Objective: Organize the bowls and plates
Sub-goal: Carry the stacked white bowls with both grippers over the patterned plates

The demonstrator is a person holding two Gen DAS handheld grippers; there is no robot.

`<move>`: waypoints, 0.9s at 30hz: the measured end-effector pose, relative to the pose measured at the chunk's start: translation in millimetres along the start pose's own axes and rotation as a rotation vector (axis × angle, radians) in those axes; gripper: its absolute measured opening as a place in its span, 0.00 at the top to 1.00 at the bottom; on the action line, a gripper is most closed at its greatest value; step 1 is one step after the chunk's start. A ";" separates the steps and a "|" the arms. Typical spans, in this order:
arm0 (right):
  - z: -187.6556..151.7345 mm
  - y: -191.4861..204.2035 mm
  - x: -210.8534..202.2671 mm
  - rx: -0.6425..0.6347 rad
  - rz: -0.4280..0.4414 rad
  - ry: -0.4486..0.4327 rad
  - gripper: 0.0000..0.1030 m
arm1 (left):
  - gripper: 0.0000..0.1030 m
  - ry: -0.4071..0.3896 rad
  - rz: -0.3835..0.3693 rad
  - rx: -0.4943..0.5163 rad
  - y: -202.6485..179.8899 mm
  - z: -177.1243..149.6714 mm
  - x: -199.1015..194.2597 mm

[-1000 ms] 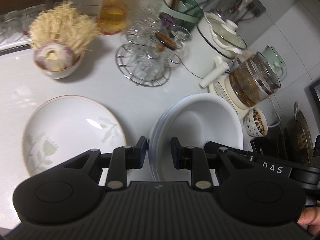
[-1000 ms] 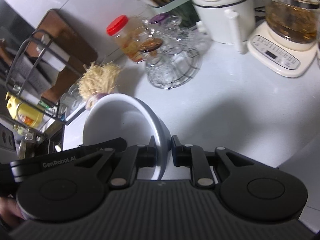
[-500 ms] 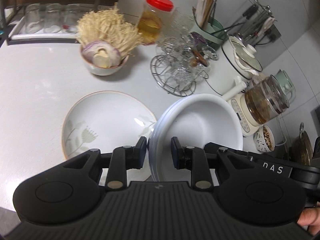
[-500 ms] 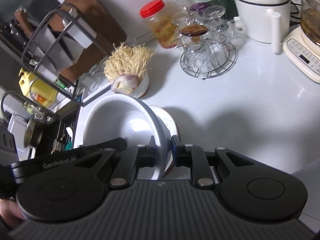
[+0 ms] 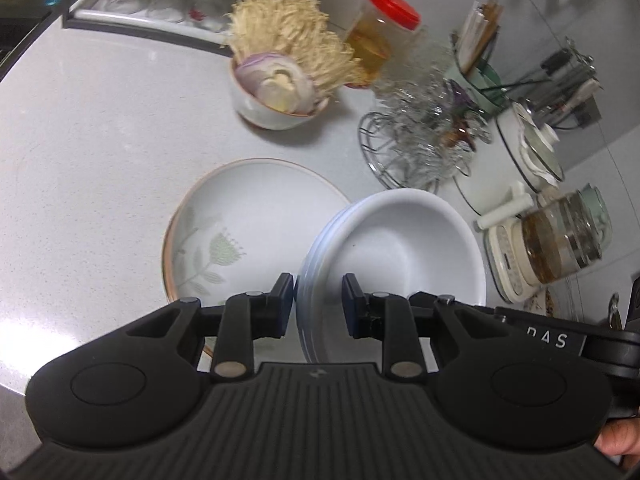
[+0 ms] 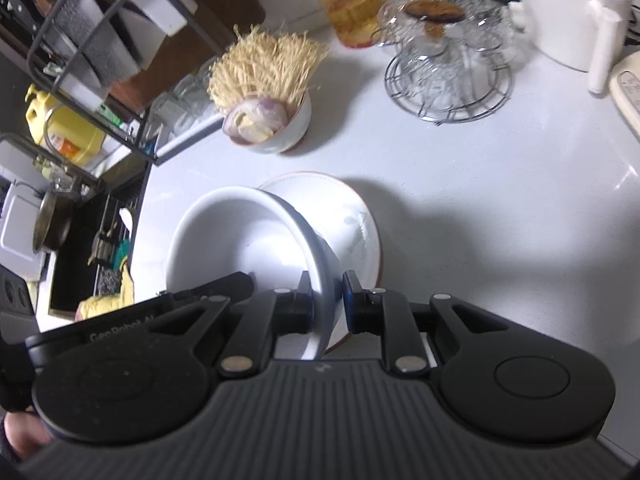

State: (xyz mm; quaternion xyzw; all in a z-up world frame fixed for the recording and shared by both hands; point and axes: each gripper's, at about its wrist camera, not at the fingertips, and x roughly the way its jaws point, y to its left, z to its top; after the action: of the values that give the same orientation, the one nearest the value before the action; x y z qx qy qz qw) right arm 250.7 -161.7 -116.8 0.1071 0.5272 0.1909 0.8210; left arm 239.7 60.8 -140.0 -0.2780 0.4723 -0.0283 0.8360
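A stack of white bowls (image 5: 400, 248) hangs tilted above the white counter, gripped on two opposite rims. My left gripper (image 5: 318, 304) is shut on the rim nearest it, with several stacked edges between its pads. In the right wrist view my right gripper (image 6: 327, 300) is shut on the other rim of the same stack (image 6: 240, 240). A floral plate with a brown edge (image 5: 248, 224) lies flat on the counter just left of the stack. In the right wrist view this plate (image 6: 356, 216) lies partly beneath the bowls.
A small bowl of onion and enoki mushrooms (image 5: 276, 96) stands beyond the plate. Behind it are a red-lidded jar (image 5: 380, 40), a wire rack of glasses (image 5: 420, 136), a white pot (image 5: 524, 152) and a glass kettle (image 5: 560, 240). A dish rack (image 6: 92, 40) stands at the left.
Both grippers have carried the bowl stack sideways and slightly down, toward the floral plate. The plate now lies partly under the stack, and both grips are unchanged.
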 end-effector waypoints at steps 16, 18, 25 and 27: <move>16.9 -3.6 52.7 -0.038 0.024 0.080 0.82 | 0.67 0.011 0.096 -0.016 15.8 7.4 38.9; 16.7 -4.3 57.0 -0.038 0.027 0.087 0.82 | 0.67 0.016 0.105 -0.018 17.0 7.5 41.5; 19.2 -5.3 66.8 -0.031 0.030 0.095 0.81 | 0.66 0.032 0.118 -0.029 21.8 6.6 45.9; 20.2 -4.1 67.7 -0.028 0.012 0.097 0.74 | 0.60 0.044 0.134 -0.024 21.9 7.4 45.6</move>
State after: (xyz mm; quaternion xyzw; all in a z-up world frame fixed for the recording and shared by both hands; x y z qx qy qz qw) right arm 295.0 -136.1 -165.7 0.0895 0.5629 0.2083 0.7948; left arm 266.1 68.4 -183.1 -0.2548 0.5085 0.0273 0.8221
